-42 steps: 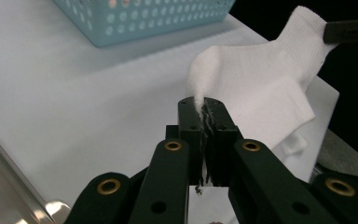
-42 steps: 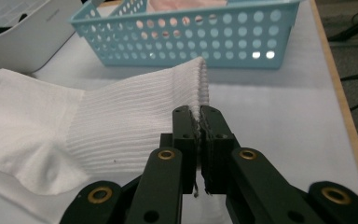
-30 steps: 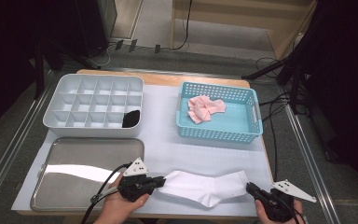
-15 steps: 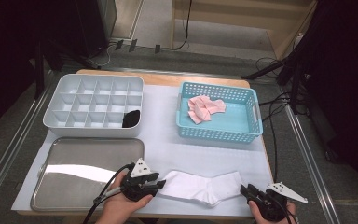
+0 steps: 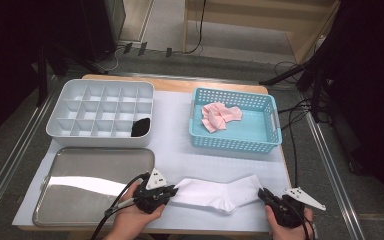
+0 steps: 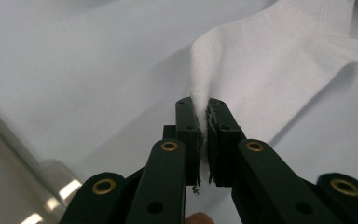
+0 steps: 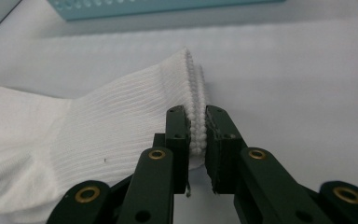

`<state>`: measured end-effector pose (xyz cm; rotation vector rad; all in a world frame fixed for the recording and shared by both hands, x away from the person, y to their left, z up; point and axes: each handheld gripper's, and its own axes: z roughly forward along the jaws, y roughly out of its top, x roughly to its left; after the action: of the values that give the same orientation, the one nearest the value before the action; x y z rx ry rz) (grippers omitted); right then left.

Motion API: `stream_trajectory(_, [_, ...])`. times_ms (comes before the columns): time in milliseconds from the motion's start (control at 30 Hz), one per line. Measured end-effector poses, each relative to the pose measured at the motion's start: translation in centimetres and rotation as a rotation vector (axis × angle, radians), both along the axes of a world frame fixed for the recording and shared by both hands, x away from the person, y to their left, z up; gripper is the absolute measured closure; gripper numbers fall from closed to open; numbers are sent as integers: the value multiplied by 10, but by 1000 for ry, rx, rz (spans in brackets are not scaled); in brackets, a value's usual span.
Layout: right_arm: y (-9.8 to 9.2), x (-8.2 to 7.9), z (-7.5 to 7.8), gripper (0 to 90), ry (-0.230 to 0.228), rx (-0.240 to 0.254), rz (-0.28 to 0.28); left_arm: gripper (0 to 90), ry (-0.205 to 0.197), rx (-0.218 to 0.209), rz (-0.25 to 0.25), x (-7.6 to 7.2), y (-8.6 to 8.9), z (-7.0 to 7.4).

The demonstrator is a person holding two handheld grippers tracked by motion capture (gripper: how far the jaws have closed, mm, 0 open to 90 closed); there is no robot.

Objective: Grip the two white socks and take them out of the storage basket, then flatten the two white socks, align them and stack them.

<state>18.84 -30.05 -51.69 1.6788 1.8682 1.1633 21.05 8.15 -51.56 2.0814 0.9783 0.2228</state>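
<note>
A white sock (image 5: 215, 195) lies stretched across the white mat near the table's front edge. My left gripper (image 5: 174, 190) has just closed its jaws and is shut on the sock's toe end; in the left gripper view the fabric (image 6: 261, 70) is pinched into a fold between the pads of that gripper (image 6: 203, 109). My right gripper (image 5: 261, 194) has also just been closing. It is shut on the ribbed cuff (image 7: 121, 126), whose edge sits between the pads of the right gripper (image 7: 196, 116).
A steel tray (image 5: 80, 200) lies at the front left. Behind it stands a white compartment box (image 5: 62, 112) with a black item (image 5: 141, 127) in one cell. At the back right, a blue basket (image 5: 235, 142) holds pink cloth (image 5: 219, 116).
My right gripper has shifted a little left and toward the front edge, and the cuff end of the sock lies lower. The left hand has stayed about where it was.
</note>
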Motion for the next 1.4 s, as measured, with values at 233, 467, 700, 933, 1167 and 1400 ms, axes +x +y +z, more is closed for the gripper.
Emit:
stream_trajectory(233, [-3, 26, -5, 622, 72, 57, -1, 676, -21, -51, 48, 12, 3, 0])
stream_trajectory(467, [1, 20, 5, 543, -11, 40, -59, 649, -42, -118, 71, 6, 19, 1])
stream_trajectory(700, [1, 10, -11, 541, 4, 1, -34, 779, -56, -124, 45, 4, 23, 1])
stream_trajectory(933, [0, 10, -12, 755, 20, 35, -17, 805, -23, -83, 24, 5, 15, -8])
stream_trajectory(1167, [-3, 8, -4, 807, -12, 78, -34, 790, 15, -92, 21, 9, 14, -8])
stream_trajectory(1400, [2, 3, 8, 806, -74, 105, -19, 757, 24, -153, -3, 10, 20, -3])
